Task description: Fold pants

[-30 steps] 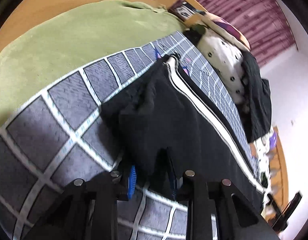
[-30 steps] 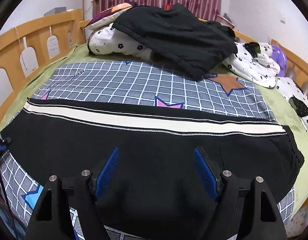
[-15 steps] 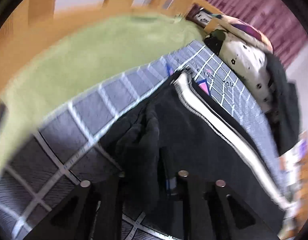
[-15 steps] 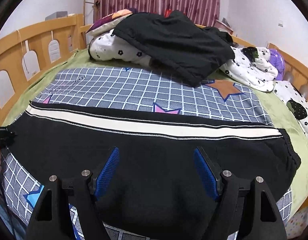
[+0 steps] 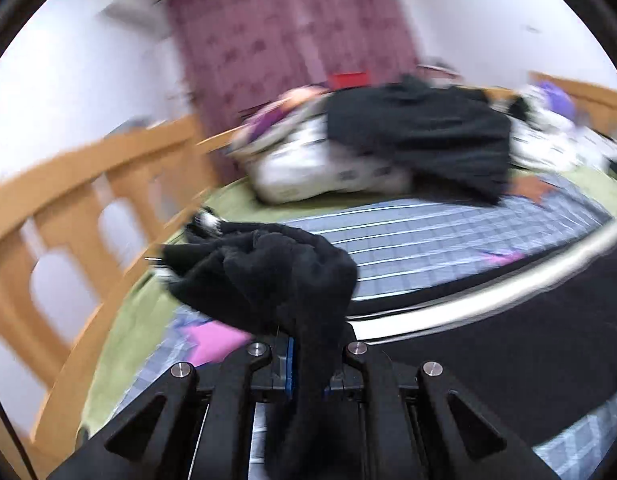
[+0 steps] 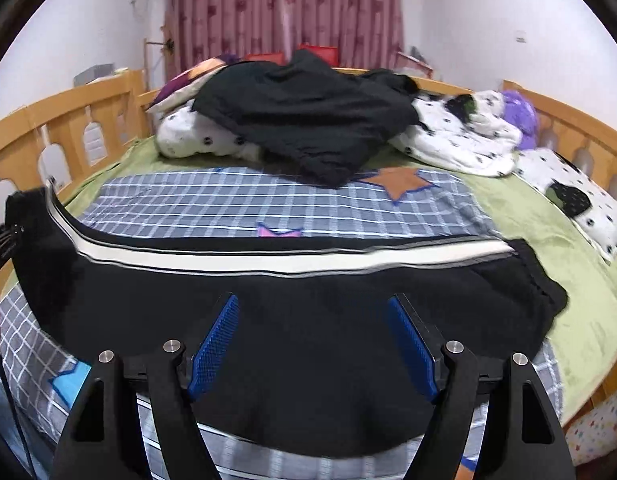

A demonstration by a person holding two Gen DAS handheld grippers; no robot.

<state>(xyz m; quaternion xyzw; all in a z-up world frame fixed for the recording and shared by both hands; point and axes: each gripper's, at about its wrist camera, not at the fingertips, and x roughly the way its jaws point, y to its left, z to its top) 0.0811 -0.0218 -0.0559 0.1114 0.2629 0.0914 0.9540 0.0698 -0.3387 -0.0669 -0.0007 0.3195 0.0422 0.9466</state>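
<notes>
Lifted clear of the bedspread since a second ago, one end of the black pants [image 5: 268, 280] now hangs bunched from the left gripper [image 5: 306, 368], whose pads are clenched on the cloth; back then that end lay flat on the bed. The rest of the pants [image 6: 308, 320] lies stretched across the checked blanket [image 6: 268, 200], the white side stripe [image 6: 268, 260] running along the far edge and curving upward at the raised end on the left.

No brand, label or writing can be read on anything.

From the right wrist the whole garment shows, with the right gripper [image 6: 312, 348] hovering above its middle, jaws spread wide and nothing between the blue pads [image 6: 216, 344]. The left wrist view is blurred, and shows only the pinched end close up.

Beyond the pants, star patches dot the blanket, which lies on a green sheet [image 6: 548, 240]. Farther back a second black garment [image 6: 300, 120] is heaped over white spotted bedding [image 6: 460, 140], beside a purple soft thing [image 6: 520, 116]. A wooden bed rail [image 6: 68, 128] rings the bed, and a reddish curtain [image 6: 284, 4] hangs behind.
</notes>
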